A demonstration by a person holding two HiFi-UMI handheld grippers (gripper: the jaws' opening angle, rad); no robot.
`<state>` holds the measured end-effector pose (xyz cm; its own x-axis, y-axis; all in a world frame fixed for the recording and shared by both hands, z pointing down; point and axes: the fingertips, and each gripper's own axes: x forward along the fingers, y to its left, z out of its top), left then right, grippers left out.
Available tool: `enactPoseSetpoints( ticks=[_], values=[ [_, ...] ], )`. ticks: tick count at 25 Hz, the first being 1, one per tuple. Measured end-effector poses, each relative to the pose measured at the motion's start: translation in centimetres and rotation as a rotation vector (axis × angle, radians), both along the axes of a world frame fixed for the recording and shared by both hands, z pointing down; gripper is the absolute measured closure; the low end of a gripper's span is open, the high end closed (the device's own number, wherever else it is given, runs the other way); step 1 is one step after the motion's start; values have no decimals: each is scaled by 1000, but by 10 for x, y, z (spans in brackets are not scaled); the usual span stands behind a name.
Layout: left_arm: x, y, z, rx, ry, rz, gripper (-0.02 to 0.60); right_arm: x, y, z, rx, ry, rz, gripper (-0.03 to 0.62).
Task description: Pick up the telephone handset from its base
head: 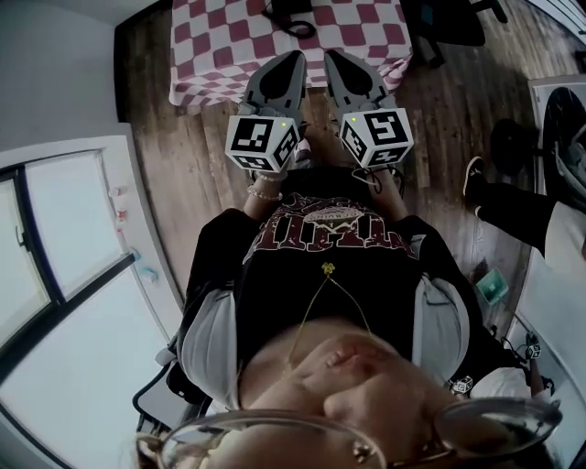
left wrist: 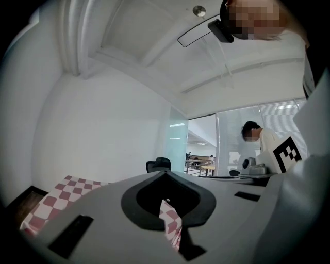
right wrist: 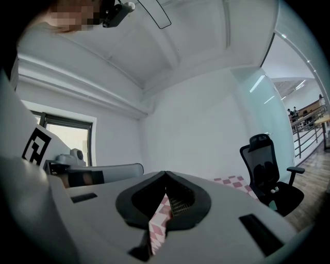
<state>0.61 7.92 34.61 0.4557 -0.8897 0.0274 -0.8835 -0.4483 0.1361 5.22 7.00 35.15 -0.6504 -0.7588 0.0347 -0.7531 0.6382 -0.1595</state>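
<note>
The black telephone (head: 291, 16) sits at the far edge of a table with a red-and-white checked cloth (head: 211, 46), partly cut off by the top of the head view. My left gripper (head: 298, 58) and right gripper (head: 330, 57) are held side by side in front of the person's chest, pointing at the table's near edge, short of the phone. Both are shut, tips touching, with nothing between them. In the left gripper view my left gripper (left wrist: 165, 173) points over the checked cloth (left wrist: 67, 188); the right gripper (right wrist: 165, 174) looks the same. Neither gripper view shows the phone.
A black office chair (head: 450, 22) stands right of the table and shows as the office chair (right wrist: 271, 170) in the right gripper view. Another person's leg and shoe (head: 502, 200) are at the right, over the wooden floor (head: 183, 147). A window (head: 64, 229) fills the left.
</note>
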Motion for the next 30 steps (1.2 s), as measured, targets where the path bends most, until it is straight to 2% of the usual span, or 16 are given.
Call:
enactPoseSetpoints(
  ticks=[18,30],
  values=[
    [-50,-70,12,-15,-2,80,572,-53,-67,13,-42,-22,61,577],
    [-59,-106,13,-29,17,56,572,-56,-101,14,-60,-17,62,577]
  ],
)
